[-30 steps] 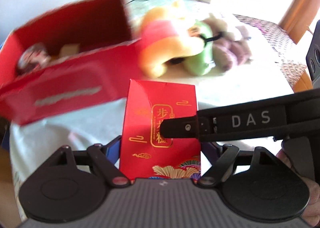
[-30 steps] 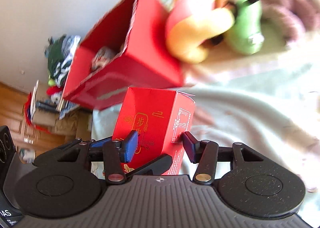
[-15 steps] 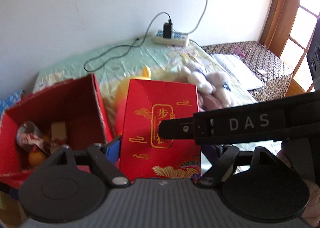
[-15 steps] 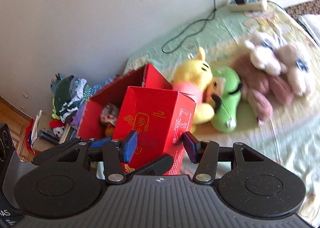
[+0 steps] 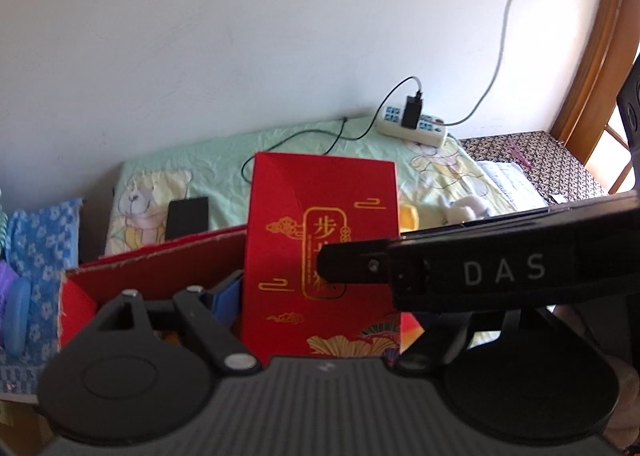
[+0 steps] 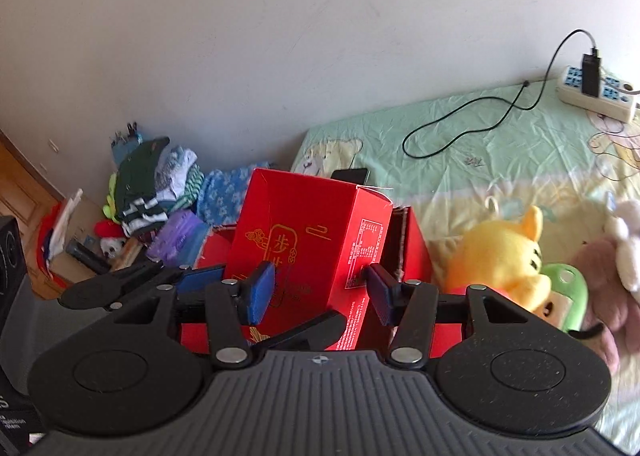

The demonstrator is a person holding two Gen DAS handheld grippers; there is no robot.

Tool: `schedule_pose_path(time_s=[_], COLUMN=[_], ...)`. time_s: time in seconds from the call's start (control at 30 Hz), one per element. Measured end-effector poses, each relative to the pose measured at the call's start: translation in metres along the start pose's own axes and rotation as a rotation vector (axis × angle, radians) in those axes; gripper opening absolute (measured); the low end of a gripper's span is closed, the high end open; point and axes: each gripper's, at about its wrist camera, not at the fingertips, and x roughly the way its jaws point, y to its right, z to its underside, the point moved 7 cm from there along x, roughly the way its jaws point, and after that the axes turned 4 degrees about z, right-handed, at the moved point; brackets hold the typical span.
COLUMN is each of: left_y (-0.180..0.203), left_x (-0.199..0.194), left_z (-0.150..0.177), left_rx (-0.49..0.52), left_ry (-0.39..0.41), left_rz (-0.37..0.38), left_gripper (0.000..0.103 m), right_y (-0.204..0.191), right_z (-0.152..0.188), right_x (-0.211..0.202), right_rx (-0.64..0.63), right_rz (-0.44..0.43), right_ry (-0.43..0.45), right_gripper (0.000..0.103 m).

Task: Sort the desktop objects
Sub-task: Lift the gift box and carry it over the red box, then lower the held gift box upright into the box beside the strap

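Holding the small red box (image 6: 304,240) from two sides, both grippers carry it above the open red carton (image 5: 160,268), which stands on the bed beside the yellow plush toy (image 6: 504,256). The right gripper (image 6: 320,288) has its blue pads pressed on the front and the printed side of the small red box, so it is closed on it. The left gripper (image 5: 320,296) shows one blue pad against the left wall of that box; its other finger is hidden, but I judge it grips too. The risk, in my opinion, is that the two hands pull in different directions and crush or twist the thin cardboard. If one lets go too early, the box may tip, hit the rim of the carton and fall outside, toward the plush toy.
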Motion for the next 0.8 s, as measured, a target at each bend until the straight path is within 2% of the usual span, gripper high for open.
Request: schedule_pose_path(time_s=[0.27,0.47,0.6,0.8], left_y=[-0.054,-0.067,-0.071,-0.075], left_x=[0.058,0.085,0.098,0.111], left_z=[0.035,0.060,0.064,0.063], left_rx=[-0.113,-0.165,-0.199,-0.235], left_ry=[-0.149,-0.253,-0.298,-0.342], left_rz=[0.070,0.105,0.125,0.137], left_gripper=[0.082,0.083,0.083,0.084], right_y=[-0.007,-0.014,-0.011,-0.010], right_z=[0.016,0.025,0.025,0.018], right_x=[0.079,0.111,0.122,0.129], right_rx=[-0.057,-0.158,-0.190,-0.245], right_rz=[0.096,0.174,0.197,0.219], right_ry=[-0.193,-0.314,-0.365,-0.389], right_gripper=[0.054,0.055,0.055,0.052])
